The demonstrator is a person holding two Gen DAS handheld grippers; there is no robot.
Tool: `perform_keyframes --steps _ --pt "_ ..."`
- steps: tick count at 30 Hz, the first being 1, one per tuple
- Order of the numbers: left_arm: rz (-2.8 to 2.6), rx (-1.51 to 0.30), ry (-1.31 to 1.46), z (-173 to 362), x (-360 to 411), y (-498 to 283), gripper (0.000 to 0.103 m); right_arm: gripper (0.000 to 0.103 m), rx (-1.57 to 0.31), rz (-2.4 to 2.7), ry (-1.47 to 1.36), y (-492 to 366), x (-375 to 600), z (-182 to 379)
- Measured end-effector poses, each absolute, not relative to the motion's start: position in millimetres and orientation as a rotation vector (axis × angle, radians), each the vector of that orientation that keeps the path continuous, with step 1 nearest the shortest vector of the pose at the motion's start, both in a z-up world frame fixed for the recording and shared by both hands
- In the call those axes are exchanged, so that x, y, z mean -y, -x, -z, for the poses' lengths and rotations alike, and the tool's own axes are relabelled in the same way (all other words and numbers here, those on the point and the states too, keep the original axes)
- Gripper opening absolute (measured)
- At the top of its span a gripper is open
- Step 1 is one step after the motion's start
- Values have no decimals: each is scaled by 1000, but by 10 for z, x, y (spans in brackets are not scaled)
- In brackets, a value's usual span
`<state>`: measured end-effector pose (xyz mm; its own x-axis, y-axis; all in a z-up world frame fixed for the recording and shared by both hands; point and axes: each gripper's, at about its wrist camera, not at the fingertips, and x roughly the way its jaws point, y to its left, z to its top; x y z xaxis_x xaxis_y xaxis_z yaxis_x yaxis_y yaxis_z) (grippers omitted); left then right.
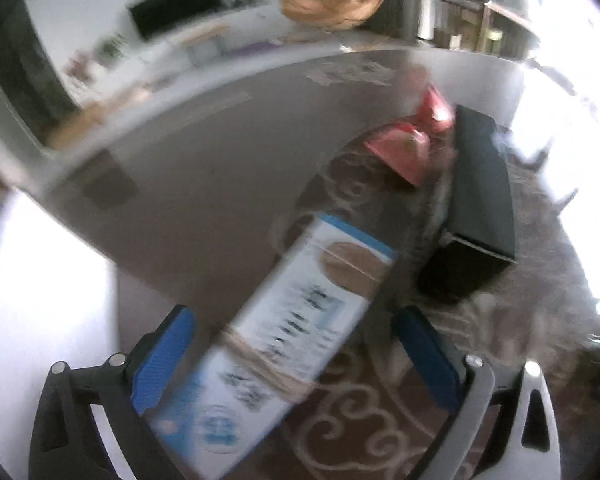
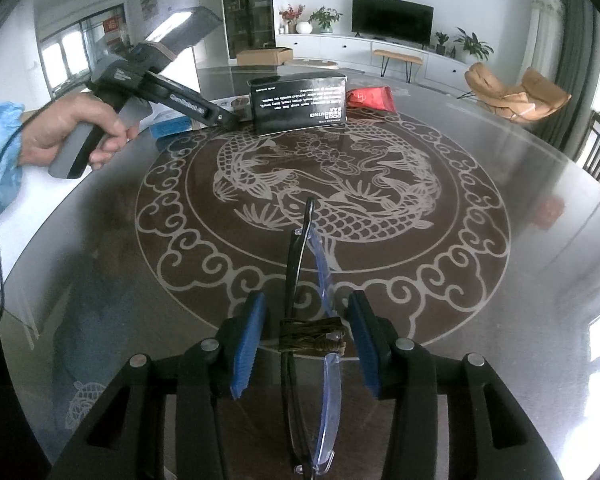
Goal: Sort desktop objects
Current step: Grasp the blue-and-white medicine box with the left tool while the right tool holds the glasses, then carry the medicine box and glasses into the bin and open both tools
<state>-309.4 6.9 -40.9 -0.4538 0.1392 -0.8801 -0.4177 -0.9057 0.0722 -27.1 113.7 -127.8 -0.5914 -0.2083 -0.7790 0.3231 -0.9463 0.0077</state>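
**Desk:** Folded glasses (image 2: pixel 306 320) with a dark frame and clear bluish lenses, bound at the middle with olive twine, lie between the blue-padded fingers of the right gripper (image 2: pixel 306 338). Are they gripped?

**Photographer:** No. The jaws stand spread, a gap on each side of the glasses, over the round glass table (image 2: pixel 500 288) with its carved fish medallion.

**Desk:** And the left?

**Photographer:** The left gripper (image 1: pixel 294 354) is also spread, straddling a long white-and-blue carton (image 1: pixel 296 328) tied with pale twine. That view is blurred; contact cannot be told.

**Desk:** Anything else on the table?

**Photographer:** A black rectangular box (image 2: pixel 298 102) with white lettering stands at the far side, a red foil packet (image 2: pixel 370 98) just beside it. The person's left hand (image 2: pixel 76 132) holds the left device's handle.
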Motion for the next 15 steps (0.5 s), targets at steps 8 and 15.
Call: perform_keyframes --steps 8,15 --pt "-2540 -225 1311 442 60 2383 43 45 -202 2558 -1225 287 -1144 1281" --pt "-2617 -173 1289 463 39 1167 43 39 -207 2561 -1224 292 -1145 1280"
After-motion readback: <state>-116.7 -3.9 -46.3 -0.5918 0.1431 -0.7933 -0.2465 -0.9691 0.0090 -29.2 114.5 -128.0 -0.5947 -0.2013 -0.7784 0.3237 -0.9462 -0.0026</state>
